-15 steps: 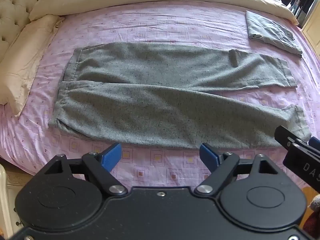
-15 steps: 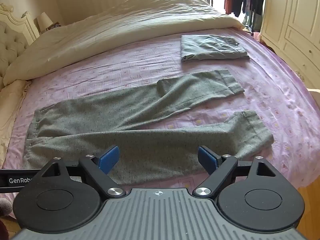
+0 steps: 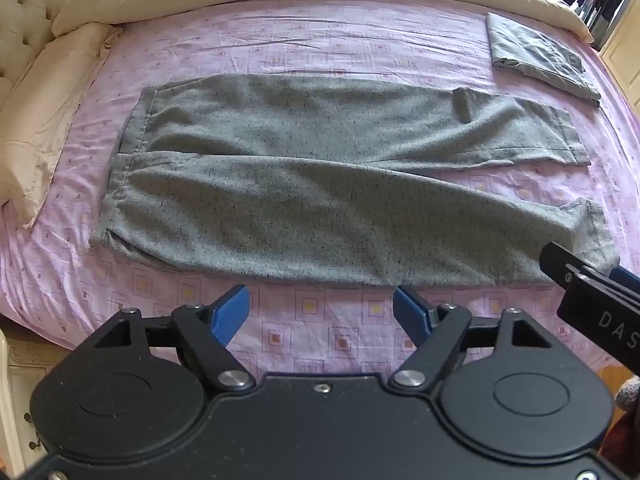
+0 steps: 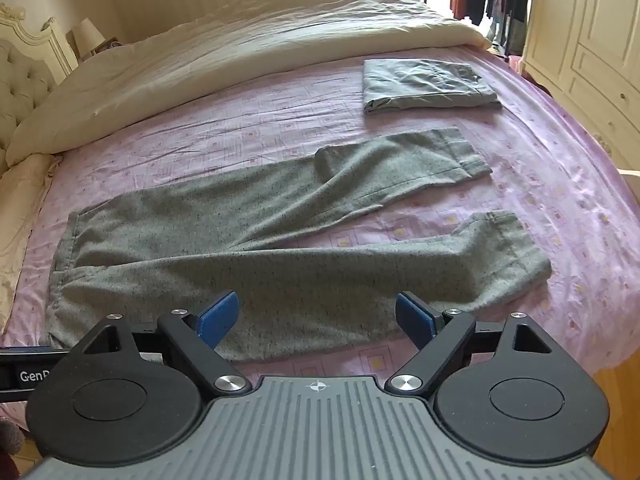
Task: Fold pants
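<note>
Grey speckled pants (image 3: 320, 192) lie flat on the pink bed sheet (image 3: 320, 40), waistband at the left, both legs stretched to the right and slightly apart at the cuffs. They also show in the right wrist view (image 4: 280, 248). My left gripper (image 3: 322, 310) is open and empty, just short of the near leg's front edge. My right gripper (image 4: 318, 316) is open and empty over the near leg's lower edge. Its body shows at the right of the left wrist view (image 3: 596, 300).
A folded grey garment (image 4: 428, 86) lies at the far right of the bed, also in the left wrist view (image 3: 540, 60). A cream duvet (image 4: 260, 36) is bunched along the far side. A pillow (image 3: 48, 112) and tufted headboard are at the left. A white wardrobe (image 4: 592, 40) stands at the right.
Both grippers have moved slightly closer to the near leg of the pants. Both stay open and the pants have not moved.
</note>
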{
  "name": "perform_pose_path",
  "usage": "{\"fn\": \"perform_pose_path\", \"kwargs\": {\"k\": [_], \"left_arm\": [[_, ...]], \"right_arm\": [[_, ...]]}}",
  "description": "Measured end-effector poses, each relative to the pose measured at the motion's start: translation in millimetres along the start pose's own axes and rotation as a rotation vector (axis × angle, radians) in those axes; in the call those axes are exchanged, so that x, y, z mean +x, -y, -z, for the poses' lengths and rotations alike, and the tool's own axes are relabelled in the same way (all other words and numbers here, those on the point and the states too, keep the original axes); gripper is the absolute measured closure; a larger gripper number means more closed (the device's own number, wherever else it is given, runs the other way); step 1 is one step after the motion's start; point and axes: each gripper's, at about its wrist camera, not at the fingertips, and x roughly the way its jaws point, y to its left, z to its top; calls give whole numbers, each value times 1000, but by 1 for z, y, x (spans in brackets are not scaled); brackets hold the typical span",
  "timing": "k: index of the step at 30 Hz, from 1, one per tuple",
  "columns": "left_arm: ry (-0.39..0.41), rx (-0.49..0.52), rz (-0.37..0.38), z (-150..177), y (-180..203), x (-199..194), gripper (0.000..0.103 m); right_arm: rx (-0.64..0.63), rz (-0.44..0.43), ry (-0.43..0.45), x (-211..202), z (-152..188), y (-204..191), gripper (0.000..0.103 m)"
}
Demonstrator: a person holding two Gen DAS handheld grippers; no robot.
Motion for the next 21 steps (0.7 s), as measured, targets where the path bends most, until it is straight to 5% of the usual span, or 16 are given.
{"fn": "perform_pose_path", "kwargs": {"k": [21], "left_arm": [[-31,-3,-14,4,-1,7,23]], "right_arm": [[-12,-8,-34,6,2,-5,17]]}}
